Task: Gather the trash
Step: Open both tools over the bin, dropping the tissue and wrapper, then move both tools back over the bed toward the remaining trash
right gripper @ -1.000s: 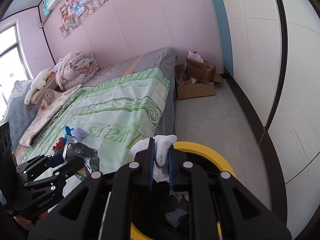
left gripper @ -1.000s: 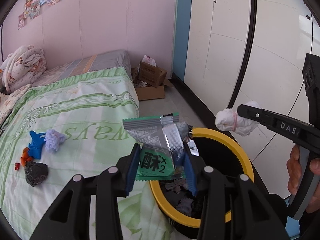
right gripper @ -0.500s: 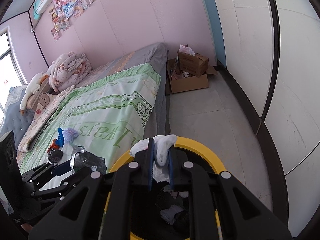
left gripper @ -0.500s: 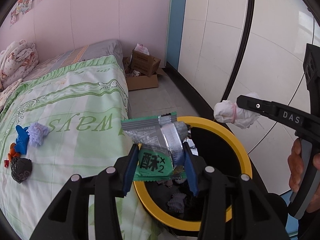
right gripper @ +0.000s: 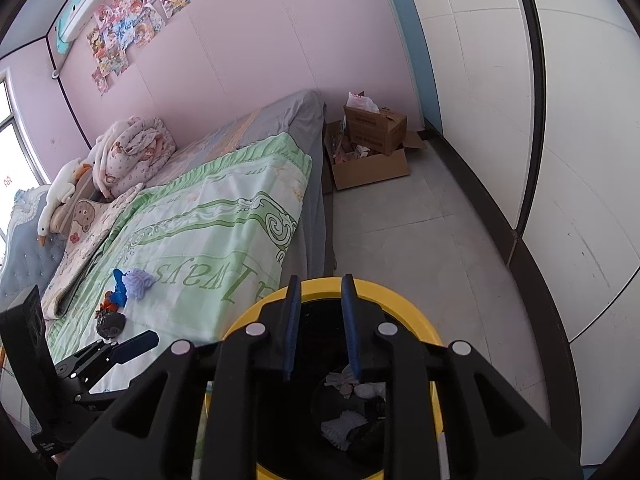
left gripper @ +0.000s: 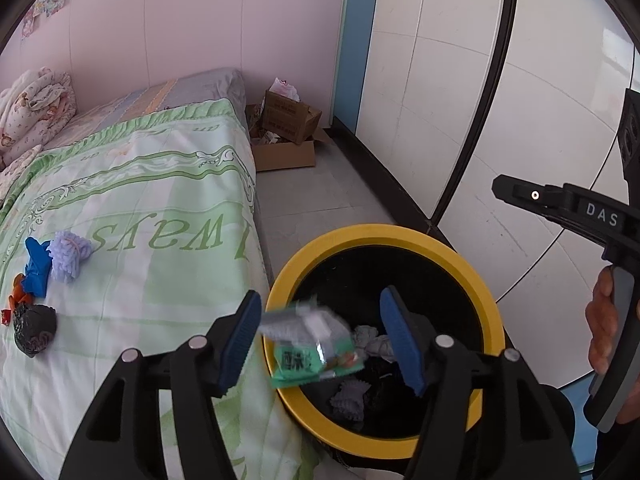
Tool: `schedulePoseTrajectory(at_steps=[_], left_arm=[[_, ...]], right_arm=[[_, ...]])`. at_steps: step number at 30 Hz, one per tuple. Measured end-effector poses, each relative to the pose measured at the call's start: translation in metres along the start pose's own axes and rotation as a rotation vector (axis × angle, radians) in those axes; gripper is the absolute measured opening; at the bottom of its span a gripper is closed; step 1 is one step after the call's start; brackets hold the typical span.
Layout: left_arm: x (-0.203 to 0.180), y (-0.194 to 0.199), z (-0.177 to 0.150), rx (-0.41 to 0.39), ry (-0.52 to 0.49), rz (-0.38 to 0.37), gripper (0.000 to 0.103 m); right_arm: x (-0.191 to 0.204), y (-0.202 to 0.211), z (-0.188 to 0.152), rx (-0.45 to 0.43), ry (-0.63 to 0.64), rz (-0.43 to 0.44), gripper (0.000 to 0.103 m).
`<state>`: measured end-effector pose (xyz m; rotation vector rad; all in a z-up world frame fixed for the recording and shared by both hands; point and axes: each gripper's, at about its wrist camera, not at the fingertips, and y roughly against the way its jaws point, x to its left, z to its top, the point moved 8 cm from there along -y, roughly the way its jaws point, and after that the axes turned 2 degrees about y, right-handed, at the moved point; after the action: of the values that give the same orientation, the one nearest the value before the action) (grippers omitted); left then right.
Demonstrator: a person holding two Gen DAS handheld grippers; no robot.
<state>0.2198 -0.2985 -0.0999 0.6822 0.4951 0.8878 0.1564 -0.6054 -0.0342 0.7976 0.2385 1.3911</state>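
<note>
Green snack wrapper (left gripper: 310, 346) is blurred, loose between the left gripper (left gripper: 320, 336) fingers, touching neither pad, over the near rim of the yellow-rimmed bin (left gripper: 472, 280). Left jaws spread wide, aimed down into the bin. Right gripper (right gripper: 320, 322) is also above the bin, jaws apart, nothing between them. Crumpled scraps (right gripper: 344, 424) lie at the bin bottom. More scraps (left gripper: 52, 256) sit on the green bedspread (left gripper: 160, 216), well apart from the bin.

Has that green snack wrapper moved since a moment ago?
Yes. The green snack wrapper has left the open left gripper and dropped toward the yellow-rimmed bin.
</note>
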Motion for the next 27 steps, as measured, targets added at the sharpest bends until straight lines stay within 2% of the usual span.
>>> schedulePoseTrajectory(at_steps=[15, 17, 20, 27], left_arm=[[0.015, 0.019, 0.006, -0.040, 0.019, 0.017, 0.064], [0.021, 0.025, 0.007, -0.050, 0.024, 0.024, 0.064], [0.033, 0.035, 0.009, -0.068, 0.030, 0.040, 0.064], [0.073, 0.059, 0.012, -0.104, 0.066, 0.100, 0.064]], right_arm=[[0.011, 0.016, 0.009, -0.020, 0.025, 0.006, 0.022], [0.017, 0.020, 0.012, -0.028, 0.034, 0.009, 0.023], [0.029, 0.025, 0.017, -0.040, 0.050, 0.019, 0.032], [0.067, 0.029, 0.025, -0.050, 0.106, 0.047, 0.032]])
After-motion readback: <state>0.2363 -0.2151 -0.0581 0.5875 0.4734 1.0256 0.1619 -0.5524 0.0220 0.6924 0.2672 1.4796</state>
